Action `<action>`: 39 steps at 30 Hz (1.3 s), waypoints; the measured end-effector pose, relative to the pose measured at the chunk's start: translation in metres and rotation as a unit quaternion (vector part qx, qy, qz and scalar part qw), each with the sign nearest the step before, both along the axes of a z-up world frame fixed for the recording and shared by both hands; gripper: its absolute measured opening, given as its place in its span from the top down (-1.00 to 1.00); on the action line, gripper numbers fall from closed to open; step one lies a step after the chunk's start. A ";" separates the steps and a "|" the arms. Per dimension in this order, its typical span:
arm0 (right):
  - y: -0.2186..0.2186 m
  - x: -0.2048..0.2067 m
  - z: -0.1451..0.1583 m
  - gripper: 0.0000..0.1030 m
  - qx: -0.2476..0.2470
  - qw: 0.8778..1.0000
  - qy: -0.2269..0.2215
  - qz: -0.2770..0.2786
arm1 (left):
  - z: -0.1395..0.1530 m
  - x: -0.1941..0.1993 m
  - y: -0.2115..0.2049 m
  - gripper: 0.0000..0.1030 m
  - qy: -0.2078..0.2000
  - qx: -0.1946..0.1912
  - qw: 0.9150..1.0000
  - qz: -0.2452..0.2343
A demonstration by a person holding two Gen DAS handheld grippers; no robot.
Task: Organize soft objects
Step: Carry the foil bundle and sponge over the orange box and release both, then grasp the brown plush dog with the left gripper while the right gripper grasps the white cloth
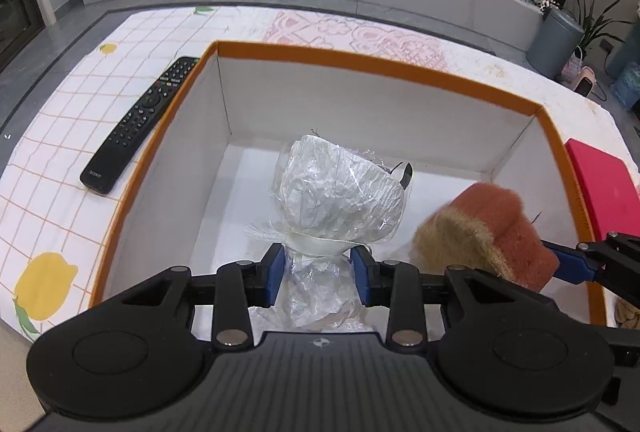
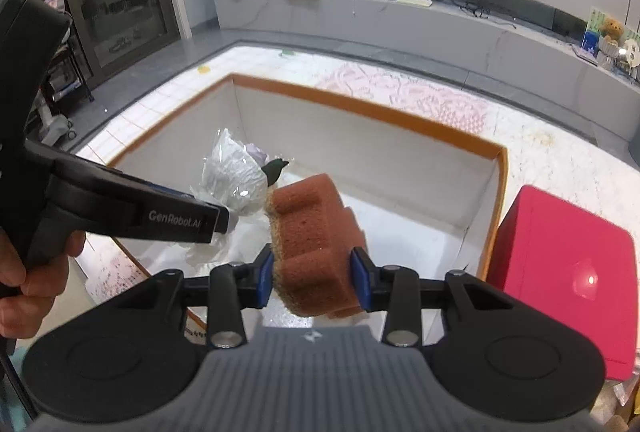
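Hanging over the near side of the white cardboard box with the orange rim (image 1: 376,61), both tongs are loaded. The left gripper (image 1: 319,274) is clamped on the neck of a crinkled clear-plastic-wrapped white bundle (image 1: 340,200), whose long axis points away toward the far wall. The right gripper (image 2: 313,282) pinches a rust-brown sponge with a tan scrub backing (image 2: 316,232), just beside the bundle toward the box's right wall. Each looks set for lowering straight down.
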State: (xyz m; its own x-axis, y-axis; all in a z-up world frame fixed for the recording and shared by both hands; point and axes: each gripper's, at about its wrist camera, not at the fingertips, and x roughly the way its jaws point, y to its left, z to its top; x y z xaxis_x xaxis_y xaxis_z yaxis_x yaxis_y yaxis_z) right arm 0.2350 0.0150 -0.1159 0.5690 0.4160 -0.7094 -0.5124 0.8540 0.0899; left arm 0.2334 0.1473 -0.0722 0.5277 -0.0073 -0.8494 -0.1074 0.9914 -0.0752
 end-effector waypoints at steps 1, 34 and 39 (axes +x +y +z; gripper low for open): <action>0.002 0.001 -0.002 0.24 -0.001 1.000 0.001 -0.001 | -0.001 -0.001 0.000 0.21 0.002 0.002 1.000 -0.001; -0.091 -0.108 0.070 -0.45 0.015 0.994 -0.102 -0.045 | 0.095 -0.114 -0.072 -0.43 -0.161 -0.020 0.985 -0.059; -0.128 -0.134 0.070 -0.45 0.025 0.991 -0.111 -0.076 | 0.094 -0.136 -0.110 -0.43 -0.182 -0.030 0.978 -0.095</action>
State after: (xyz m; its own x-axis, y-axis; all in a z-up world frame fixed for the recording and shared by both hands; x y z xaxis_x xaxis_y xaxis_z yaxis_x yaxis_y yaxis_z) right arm 0.1007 -0.1131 -0.0457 0.7670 0.3451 -0.5409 -0.3907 0.9199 0.0330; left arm 0.0973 0.0374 0.0213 0.7792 -0.1791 -0.6006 0.1235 0.9834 -0.1330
